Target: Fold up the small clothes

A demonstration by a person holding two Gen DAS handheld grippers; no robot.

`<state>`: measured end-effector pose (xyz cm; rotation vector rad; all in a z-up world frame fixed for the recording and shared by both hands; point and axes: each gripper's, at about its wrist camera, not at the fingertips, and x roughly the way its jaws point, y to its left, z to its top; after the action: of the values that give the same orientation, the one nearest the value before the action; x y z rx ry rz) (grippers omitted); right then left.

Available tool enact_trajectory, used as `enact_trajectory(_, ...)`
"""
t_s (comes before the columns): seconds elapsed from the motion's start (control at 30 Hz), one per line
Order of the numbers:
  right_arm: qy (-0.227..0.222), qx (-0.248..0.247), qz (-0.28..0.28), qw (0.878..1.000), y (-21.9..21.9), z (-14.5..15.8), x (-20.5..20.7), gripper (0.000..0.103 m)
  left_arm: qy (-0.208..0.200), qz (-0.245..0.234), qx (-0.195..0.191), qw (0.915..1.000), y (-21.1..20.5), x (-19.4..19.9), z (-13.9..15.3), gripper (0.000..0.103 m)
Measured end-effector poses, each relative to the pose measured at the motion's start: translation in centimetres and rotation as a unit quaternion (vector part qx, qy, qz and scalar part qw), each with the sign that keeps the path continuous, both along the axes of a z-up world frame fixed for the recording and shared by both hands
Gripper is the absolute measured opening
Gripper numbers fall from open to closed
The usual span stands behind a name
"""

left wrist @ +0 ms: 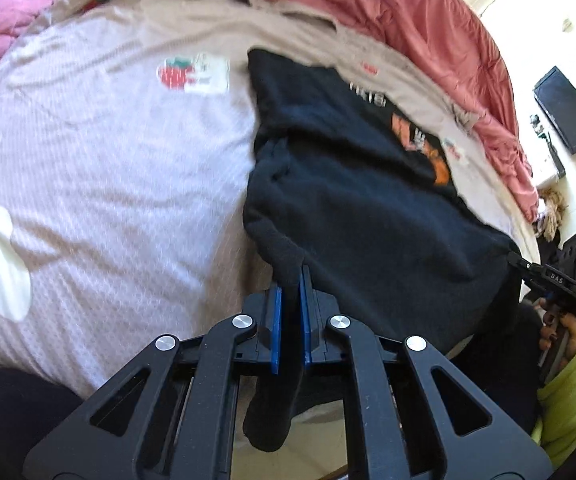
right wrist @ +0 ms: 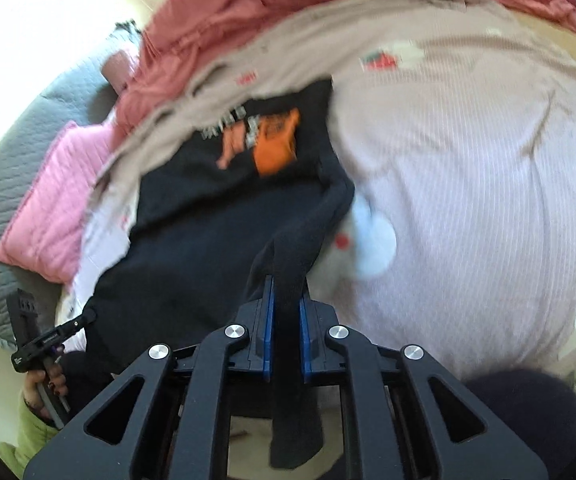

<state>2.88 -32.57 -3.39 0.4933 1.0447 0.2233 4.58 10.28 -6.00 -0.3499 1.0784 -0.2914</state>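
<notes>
A black T-shirt (left wrist: 367,200) with an orange print lies on a bed with a pale striped sheet (left wrist: 108,160). My left gripper (left wrist: 291,280) is shut on one near corner of the shirt, and black cloth hangs down between its blue pads. My right gripper (right wrist: 286,292) is shut on the other near corner of the black T-shirt (right wrist: 208,248), with cloth hanging through it. The right gripper (left wrist: 517,260) shows at the right edge of the left wrist view. The left gripper (right wrist: 84,320) shows at the lower left of the right wrist view.
A salmon-pink quilt (left wrist: 407,12) is bunched along the far side of the bed. A pink pillow (right wrist: 56,200) and a grey quilted cover (right wrist: 12,168) lie at one end. A dark box (left wrist: 567,108) stands on the floor beyond the bed.
</notes>
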Motion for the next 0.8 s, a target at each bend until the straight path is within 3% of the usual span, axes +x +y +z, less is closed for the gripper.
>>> enact_trajectory(0.17,-0.052,-0.011,-0.011,0.999,-1.1,1.8,1.7,0.008,-0.029,0.019,-0.008,0.9994,0.6,2.2,2.3,0.003)
enact_trajectory(0.37,-0.077,-0.018,-0.031,0.996,-2.2,2.5,4.8,0.008,-0.044,0.047,-0.011,0.9979,1.2,6.2,3.8,0.003)
enact_trajectory(0.53,-0.081,-0.030,-0.042,0.995,-2.3,1.5,8.0,0.008,-0.034,0.079,-0.020,0.9960,1.1,10.1,2.6,0.003)
enact_trajectory(0.7,-0.062,-0.061,-0.050,0.995,-1.9,-1.7,10.6,0.009,-0.024,0.092,-0.007,0.9954,0.3,12.0,0.4,0.003)
enact_trajectory(0.77,-0.053,-0.065,-0.056,0.995,-1.9,-2.9,10.8,0.012,-0.023,0.092,0.000,0.9955,0.1,12.2,-0.7,0.004)
enact_trajectory(0.8,-0.046,-0.067,-0.060,0.995,-2.1,-3.4,10.9,0.019,-0.024,0.092,0.000,0.9955,0.2,12.2,-1.1,0.004)
